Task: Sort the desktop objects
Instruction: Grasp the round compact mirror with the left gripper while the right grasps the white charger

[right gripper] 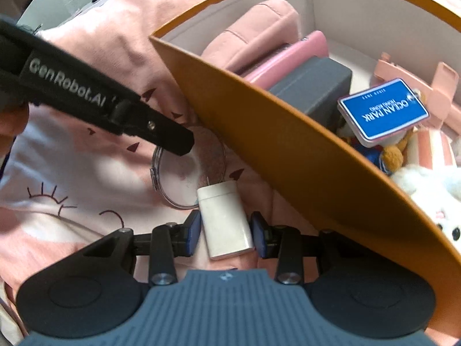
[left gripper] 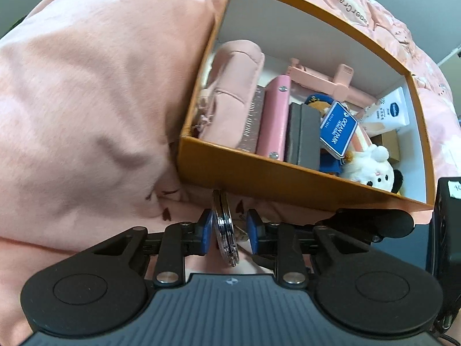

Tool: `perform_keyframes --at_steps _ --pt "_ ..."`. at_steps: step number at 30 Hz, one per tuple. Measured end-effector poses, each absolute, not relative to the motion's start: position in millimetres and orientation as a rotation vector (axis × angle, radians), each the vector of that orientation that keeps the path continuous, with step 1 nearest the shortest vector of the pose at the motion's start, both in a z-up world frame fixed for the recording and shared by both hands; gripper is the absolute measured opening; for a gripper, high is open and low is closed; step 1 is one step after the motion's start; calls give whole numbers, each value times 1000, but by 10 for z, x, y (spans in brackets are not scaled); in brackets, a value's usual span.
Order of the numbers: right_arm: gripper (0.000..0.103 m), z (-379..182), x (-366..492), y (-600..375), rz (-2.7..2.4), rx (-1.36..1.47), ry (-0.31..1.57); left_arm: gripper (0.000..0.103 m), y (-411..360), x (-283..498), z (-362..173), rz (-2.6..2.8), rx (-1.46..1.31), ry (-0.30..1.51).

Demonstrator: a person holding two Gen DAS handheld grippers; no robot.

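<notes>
A thin metal ring [left gripper: 225, 228] stands edge-on at lower centre — a white rectangular case [right gripper: 225, 218] lies flat, low centre, beside the orange box [right gripper: 288, 155].

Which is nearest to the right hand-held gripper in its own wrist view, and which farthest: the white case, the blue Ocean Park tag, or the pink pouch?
From the right hand-held gripper:
1. White case, between the fingers, outside the orange box.
2. Blue Ocean Park tag, inside the box, up and right.
3. Pink pouch, by the box's far corner.
</notes>
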State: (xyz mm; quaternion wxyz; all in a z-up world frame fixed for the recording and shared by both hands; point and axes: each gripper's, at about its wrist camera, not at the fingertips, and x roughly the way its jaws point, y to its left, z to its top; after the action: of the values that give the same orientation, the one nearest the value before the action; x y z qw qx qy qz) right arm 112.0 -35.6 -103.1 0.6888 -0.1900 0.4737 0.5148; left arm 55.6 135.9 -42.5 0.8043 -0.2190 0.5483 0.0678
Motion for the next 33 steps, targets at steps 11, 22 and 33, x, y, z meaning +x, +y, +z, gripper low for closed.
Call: perform_keyframes --at_steps 11,22,33 --pt "40 -1038 1115 -377 1143 -413 1065 19 1220 647 -584 186 -388 1193" --pt "37 -1040 1137 -376 1152 -403 1073 16 1278 625 -621 162 -414 1184" --pt "36 -898 1041 -792 1094 -318 1139 15 1240 483 -239 24 -452 1154"
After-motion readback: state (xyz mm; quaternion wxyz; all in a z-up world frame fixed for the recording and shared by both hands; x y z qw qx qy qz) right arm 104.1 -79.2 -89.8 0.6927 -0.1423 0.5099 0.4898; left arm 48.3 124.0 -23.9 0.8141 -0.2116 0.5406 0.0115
